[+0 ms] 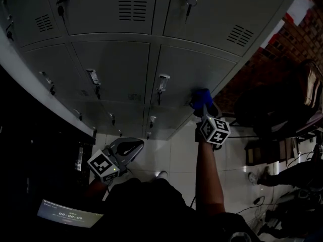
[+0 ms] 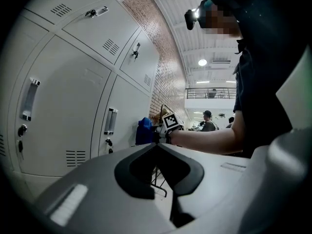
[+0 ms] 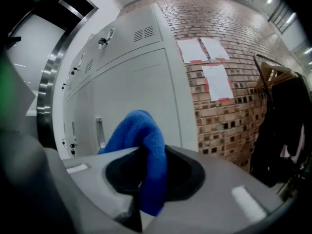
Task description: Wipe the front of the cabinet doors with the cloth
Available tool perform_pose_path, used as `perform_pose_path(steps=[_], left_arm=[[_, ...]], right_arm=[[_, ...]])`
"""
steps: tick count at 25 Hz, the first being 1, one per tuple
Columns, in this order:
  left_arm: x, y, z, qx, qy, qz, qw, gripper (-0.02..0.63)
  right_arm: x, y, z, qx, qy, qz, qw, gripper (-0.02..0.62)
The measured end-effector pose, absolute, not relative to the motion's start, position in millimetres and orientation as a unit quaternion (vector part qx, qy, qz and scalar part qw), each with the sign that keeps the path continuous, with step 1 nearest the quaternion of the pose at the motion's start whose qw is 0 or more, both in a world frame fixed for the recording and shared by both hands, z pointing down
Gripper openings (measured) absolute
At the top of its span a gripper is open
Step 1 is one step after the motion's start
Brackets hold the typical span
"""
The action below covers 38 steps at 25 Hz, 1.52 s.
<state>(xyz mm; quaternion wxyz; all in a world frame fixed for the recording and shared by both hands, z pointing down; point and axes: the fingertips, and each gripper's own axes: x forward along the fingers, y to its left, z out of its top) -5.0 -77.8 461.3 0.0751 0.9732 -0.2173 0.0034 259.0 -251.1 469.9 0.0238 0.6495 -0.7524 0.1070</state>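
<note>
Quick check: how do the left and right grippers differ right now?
The right gripper is shut on the blue cloth; the left gripper is shut on nothing. The right gripper reaches out to the cabinet doors; the left gripper hangs low, back from them. Both carry a marker cube.

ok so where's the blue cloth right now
The blue cloth is clamped in the right tool, on the right in the head view, held up by the rightmost cabinet door close to the brick wall.
</note>
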Motion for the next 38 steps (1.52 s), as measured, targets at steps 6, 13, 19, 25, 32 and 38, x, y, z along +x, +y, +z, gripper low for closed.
perform_pose_path(steps=[6, 13, 19, 25, 32, 38], left_arm=[[-17.2, -79.9, 459.3, 0.970, -0.230, 0.000, 0.071, 0.003], [-41.6, -83.0, 459.1, 0.963, -0.259, 0.000, 0.071, 0.003], [-52.6, -85.2, 461.4, 0.959, -0.272, 0.001, 0.079, 0.003], [-44.8, -94.4, 464.1, 0.962, -0.262, 0.003, 0.076, 0.003], [-8.3, -118.4, 457.1, 0.971, -0.233, 0.007, 0.061, 0.003], [44.6, -132.8, 438.4, 0.980, -0.192, -0.009, 0.049, 0.003]], right_arm=[[160.6, -259.7, 486.1, 0.568, -0.816, 0.093, 0.050, 0.069], [91.6, -276.6, 497.8, 0.512, -0.852, 0.079, 0.077, 0.069], [78.2, -294.6, 505.9, 0.518, -0.848, 0.068, 0.091, 0.069], [91.3, -295.3, 510.1, 0.527, -0.842, 0.068, 0.093, 0.069], [139.0, -292.8, 514.9, 0.558, -0.821, 0.074, 0.098, 0.069], [200.7, -285.7, 524.0, 0.602, -0.788, 0.089, 0.096, 0.069]])
